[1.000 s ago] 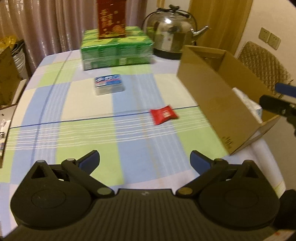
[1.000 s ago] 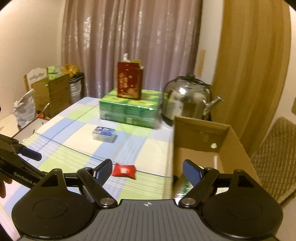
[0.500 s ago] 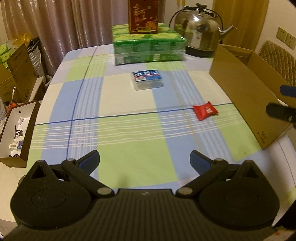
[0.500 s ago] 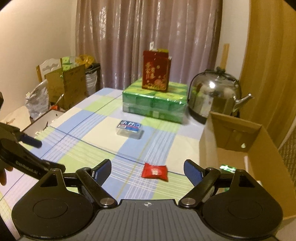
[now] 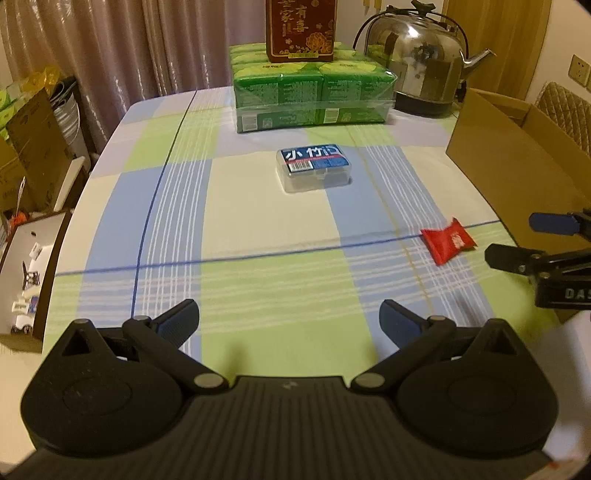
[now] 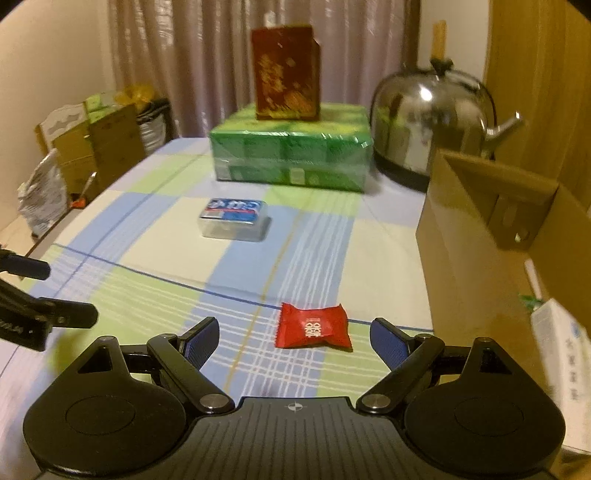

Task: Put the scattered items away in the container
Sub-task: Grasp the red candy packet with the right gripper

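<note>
Fingers of the right gripper (image 6: 293, 338) stand wide apart with nothing between the blue pads; the red candy packet (image 6: 313, 326) lies flat on the checked tablecloth (image 6: 147, 288) just beyond the gap, a little right of centre, and touches neither finger. In the left wrist view the same packet (image 5: 447, 240) sits on the right side of the cloth, on the thin blue line, with the right gripper's tips (image 5: 524, 240) just to its right and clear of it.

The left gripper (image 5: 289, 325) is also spread wide and holds nothing. It hangs over the near green and blue squares of the cloth, well apart from every item. From the right wrist camera its fingers (image 6: 48, 291) show at the far left edge, low over the cloth.

A clear plastic box with a blue label (image 5: 314, 167) rests near the middle of the table, farther off than the packet and to its left. The open cardboard box (image 6: 476, 236) stands on the right side of the table, just right of the packet, and a white carton (image 6: 565, 369) shows inside it at the near right.

At the far end a shrink-wrapped green pack (image 5: 314, 92) carries a dark red box (image 5: 301, 29) on top, and a steel kettle (image 5: 417, 55) stands just to their right.
</note>
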{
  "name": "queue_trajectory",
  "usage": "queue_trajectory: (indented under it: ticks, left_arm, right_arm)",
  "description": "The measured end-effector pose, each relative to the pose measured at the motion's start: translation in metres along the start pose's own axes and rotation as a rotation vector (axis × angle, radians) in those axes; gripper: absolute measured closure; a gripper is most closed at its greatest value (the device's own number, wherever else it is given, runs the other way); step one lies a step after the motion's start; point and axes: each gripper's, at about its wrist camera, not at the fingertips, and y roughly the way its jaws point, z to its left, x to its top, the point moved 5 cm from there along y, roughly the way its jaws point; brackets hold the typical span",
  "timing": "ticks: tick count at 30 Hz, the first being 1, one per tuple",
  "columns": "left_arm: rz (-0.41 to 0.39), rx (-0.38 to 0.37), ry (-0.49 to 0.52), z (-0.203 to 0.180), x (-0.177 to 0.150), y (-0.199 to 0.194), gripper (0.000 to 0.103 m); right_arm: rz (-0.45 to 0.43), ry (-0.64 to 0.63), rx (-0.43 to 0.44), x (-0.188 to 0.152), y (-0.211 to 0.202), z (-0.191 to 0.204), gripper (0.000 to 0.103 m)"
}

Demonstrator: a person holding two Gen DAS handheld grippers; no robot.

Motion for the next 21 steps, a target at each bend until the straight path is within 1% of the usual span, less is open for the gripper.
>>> queue_trajectory:
  ticks: [3, 7, 11, 15, 19, 21]
  left_arm:
    - [-0.01, 0.005, 0.017, -0.001, 0.006, 0.012, 0.001]
    - [-0.017, -0.002, 0.024, -0.003, 0.012, 0.026, 0.001]
    - [-0.016, -0.016, 0.024, -0.006, 0.015, 0.036, 0.001]
    - [-0.014, -0.027, 0.026, -0.01, 0.017, 0.046, 0.001]
    - [-0.011, -0.033, 0.029, -0.012, 0.02, 0.055, 0.001]
    - [-0.011, -0.037, 0.03, -0.013, 0.022, 0.06, 0.001]
  right_arm:
    - [0.005, 0.018, -0.005, 0.0, 0.018, -0.007, 0.017]
    - [0.003, 0.012, 0.002, -0.005, 0.041, -0.011, 0.017]
    - [0.023, 0.017, 0.002, -0.012, 0.06, -0.014, 0.017]
    - [0.04, 0.028, 0.005, -0.017, 0.073, -0.017, 0.017]
    - [0.037, 0.047, -0.004, -0.019, 0.078, -0.022, 0.018]
    - [0.041, 0.046, -0.003, -0.021, 0.079, -0.023, 0.022]
